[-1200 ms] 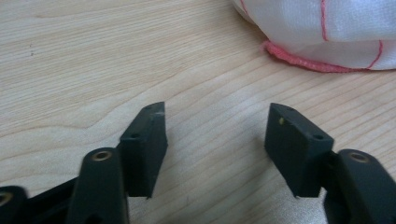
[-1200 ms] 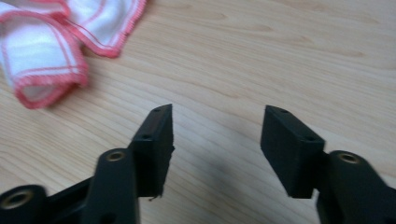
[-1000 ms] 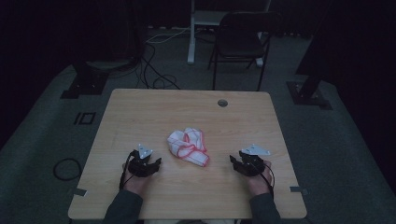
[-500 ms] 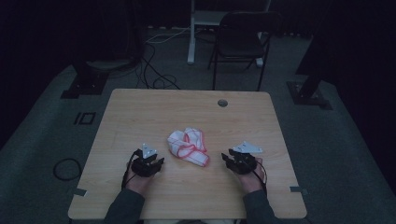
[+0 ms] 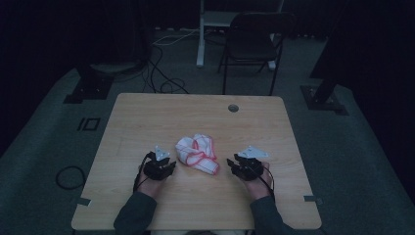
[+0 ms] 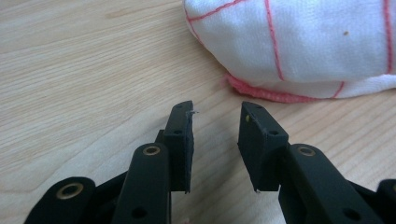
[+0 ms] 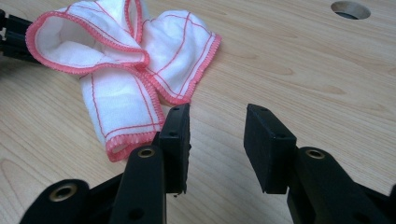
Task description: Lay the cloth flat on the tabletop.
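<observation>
Here a crumpled white cloth with red edging (image 5: 196, 154) lies near the middle of the table (image 5: 147, 117). The left gripper (image 5: 164, 165) sits just left of it, the right gripper (image 5: 237, 166) just right. Both have just been closing; their fingers (image 6: 180, 140) stand partly apart with nothing between them.

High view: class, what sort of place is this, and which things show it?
Probably a dim recording studio or lab: one wooden table on grey carpet, loose cables beside dark stand bases, and a folding chair behind.
</observation>
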The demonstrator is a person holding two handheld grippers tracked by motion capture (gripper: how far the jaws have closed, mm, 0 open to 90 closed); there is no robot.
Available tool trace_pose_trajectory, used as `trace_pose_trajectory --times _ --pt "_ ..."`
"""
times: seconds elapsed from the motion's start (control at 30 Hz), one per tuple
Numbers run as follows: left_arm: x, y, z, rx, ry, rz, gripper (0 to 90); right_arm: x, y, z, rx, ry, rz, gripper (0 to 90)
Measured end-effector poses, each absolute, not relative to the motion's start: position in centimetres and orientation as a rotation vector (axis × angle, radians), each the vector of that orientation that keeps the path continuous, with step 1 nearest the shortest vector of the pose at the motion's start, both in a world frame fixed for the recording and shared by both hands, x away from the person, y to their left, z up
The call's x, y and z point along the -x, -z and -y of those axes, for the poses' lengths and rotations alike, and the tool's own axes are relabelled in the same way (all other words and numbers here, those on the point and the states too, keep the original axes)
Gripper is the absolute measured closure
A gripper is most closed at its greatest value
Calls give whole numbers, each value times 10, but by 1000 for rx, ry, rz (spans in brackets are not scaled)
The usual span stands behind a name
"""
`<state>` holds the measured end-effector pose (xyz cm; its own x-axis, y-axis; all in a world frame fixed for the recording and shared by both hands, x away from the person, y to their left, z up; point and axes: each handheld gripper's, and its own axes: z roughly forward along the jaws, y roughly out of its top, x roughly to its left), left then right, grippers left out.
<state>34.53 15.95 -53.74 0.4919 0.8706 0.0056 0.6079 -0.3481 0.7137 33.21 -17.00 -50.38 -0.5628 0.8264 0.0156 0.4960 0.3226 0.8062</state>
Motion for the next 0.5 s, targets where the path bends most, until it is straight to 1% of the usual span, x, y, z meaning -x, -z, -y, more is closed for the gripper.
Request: trace_pose_trajectory --times 0.5 --pt "-355 537 -147 -2090 -504 -1191 646 -338 500 152 -1121 -1140 -2218 602"
